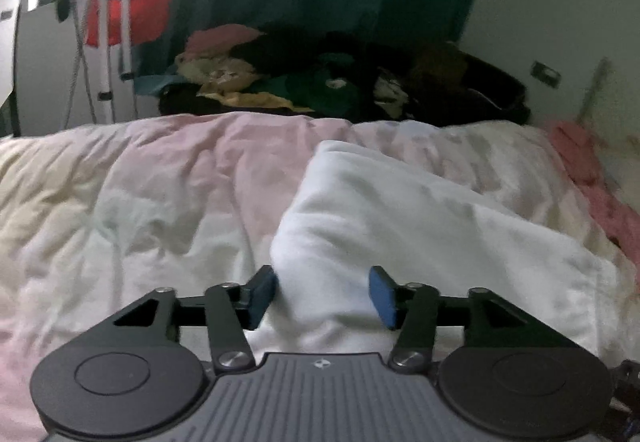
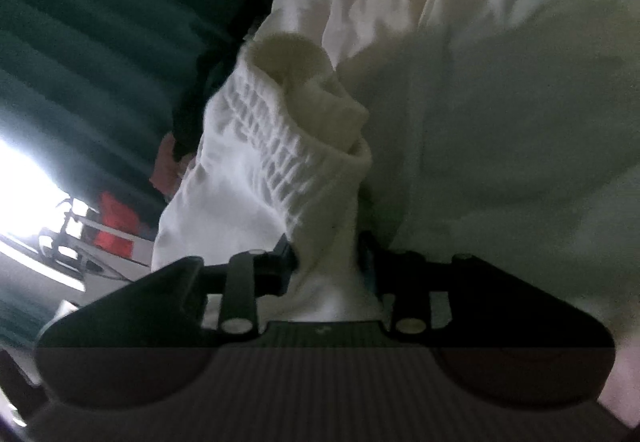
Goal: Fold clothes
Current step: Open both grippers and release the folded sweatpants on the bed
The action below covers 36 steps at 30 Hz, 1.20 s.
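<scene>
1. The white garment [image 1: 400,226] lies on the bed [image 1: 120,201], spread over a rumpled pastel duvet; its near end bunches up between the fingers of the left gripper [image 1: 323,296].
2. The left fingers stand wide apart, one blue pad [image 1: 383,296] on each side of the cloth, gripping nothing yet.
3. The right gripper [image 2: 326,266] has its fingers closed on a bunched part of the same garment by its elastic waistband [image 2: 276,145], which is lifted off the bed.
4. To do this well, I judge the left fingers should close on a full layer of cloth at the edge, matching the right side, so the fold comes out even.
5. The cloth looks soft and thick; the waistband is ribbed and gathered, likely stretchy.
</scene>
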Motion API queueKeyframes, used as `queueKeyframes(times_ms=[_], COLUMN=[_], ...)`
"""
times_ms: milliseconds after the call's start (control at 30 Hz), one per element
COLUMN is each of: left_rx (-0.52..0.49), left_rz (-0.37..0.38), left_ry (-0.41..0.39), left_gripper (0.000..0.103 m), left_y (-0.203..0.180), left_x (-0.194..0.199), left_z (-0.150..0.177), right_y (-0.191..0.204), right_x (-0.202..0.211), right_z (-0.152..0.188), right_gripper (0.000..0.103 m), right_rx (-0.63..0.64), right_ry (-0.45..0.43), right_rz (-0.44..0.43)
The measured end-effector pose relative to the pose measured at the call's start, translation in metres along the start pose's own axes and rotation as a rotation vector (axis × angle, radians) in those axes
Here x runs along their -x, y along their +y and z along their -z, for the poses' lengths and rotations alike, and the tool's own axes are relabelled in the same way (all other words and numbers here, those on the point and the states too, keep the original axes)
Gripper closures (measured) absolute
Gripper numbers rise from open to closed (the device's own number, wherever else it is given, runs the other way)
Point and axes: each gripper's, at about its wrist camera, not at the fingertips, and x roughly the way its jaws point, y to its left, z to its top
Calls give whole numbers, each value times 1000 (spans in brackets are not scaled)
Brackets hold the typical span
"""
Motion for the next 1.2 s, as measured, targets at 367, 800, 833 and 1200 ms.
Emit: queueKeyframes(times_ms=[367, 800, 833, 1200], left_rx=[-103, -148, -148, -150], left_rz=[64, 86, 85, 35], left_ry=[-165, -311, -320, -381], left_gripper=[19, 0, 0, 0], left_y=[-37, -52, -52, -46], left_x=[164, 333, 339, 374], left_z=[10, 63, 69, 130], right_y=[68, 109, 110, 91], right_x=[142, 267, 272, 253], right_z=[16, 65, 69, 102], right_gripper=[64, 5, 5, 5], right_rx=[457, 678, 690, 734], right_ry=[-156, -224, -230, -244], right_rz=[11, -93, -98, -100])
